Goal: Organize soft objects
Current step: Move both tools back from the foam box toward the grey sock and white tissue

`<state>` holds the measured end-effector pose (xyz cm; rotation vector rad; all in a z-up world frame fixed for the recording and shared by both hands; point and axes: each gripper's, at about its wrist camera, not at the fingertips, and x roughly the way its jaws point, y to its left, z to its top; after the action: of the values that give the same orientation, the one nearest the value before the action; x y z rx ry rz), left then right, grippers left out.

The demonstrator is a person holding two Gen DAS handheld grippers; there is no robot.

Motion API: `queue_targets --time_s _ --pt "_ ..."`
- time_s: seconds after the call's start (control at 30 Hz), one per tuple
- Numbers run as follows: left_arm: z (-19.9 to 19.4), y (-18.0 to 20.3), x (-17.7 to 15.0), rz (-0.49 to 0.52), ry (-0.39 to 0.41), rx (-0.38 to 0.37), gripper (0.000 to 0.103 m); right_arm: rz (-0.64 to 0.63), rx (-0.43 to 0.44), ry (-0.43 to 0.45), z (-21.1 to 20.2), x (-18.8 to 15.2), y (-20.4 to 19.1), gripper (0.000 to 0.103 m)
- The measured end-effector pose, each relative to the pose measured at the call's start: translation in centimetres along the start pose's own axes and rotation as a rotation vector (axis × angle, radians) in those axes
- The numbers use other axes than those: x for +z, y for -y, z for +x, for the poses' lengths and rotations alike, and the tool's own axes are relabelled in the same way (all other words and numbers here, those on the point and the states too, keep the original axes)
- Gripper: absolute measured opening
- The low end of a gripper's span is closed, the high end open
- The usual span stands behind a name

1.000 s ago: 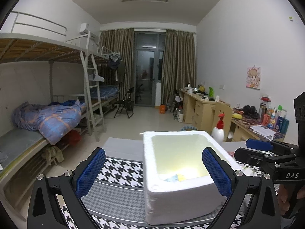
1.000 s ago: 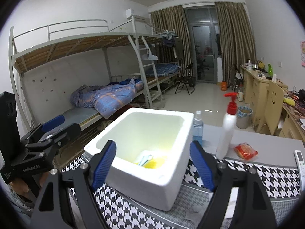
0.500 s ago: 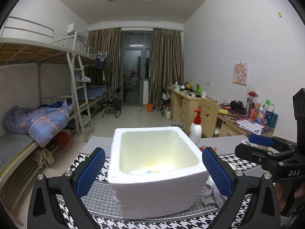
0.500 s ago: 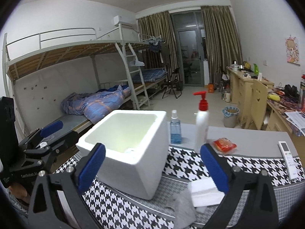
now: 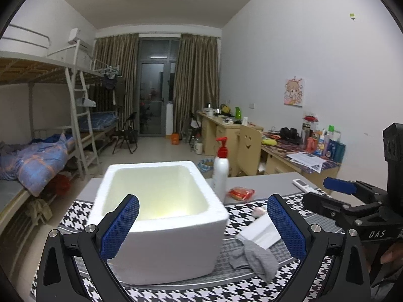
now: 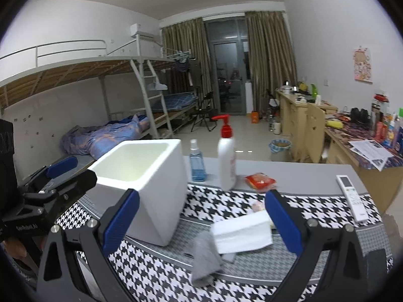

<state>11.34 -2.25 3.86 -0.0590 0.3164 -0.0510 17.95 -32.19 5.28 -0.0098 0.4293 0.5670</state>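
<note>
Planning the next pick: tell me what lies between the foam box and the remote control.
In the right wrist view, a grey cloth and a white tissue pack lie between the foam box and remote control.

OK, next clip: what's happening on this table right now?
A person holds two grippers over a houndstooth-covered table. Both the left gripper and the right gripper are open and empty. A white foam box stands ahead; a grey sock and a white tissue pack lie beside it, not yet picked up.
</note>
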Motion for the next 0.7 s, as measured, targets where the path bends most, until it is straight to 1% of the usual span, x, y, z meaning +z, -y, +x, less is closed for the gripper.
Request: queue_targets --time_s 0.33,0.5,0.6,0.7 --pt "0.5 2.9 -0.3 0.023 -0.019 -0.05 0.102 -0.003 -0.068 0.008 -1.9 -1.0 2.1 0.101" --pt "0.9 4.0 -0.5 0.034 -0.032 -0.083 0.102 0.016 -0.093 0.015 -2.8 -1.5 3.5 0.101" --pt "1.4 5.0 -0.8 0.041 -0.048 -0.103 0.102 0.031 -0.105 0.013 -3.2 -2.0 4.3 0.101" --pt "2.1 6.4 -1.2 0.05 -0.078 -0.134 0.102 0.033 -0.135 0.005 -3.3 -2.4 5.0 0.101"
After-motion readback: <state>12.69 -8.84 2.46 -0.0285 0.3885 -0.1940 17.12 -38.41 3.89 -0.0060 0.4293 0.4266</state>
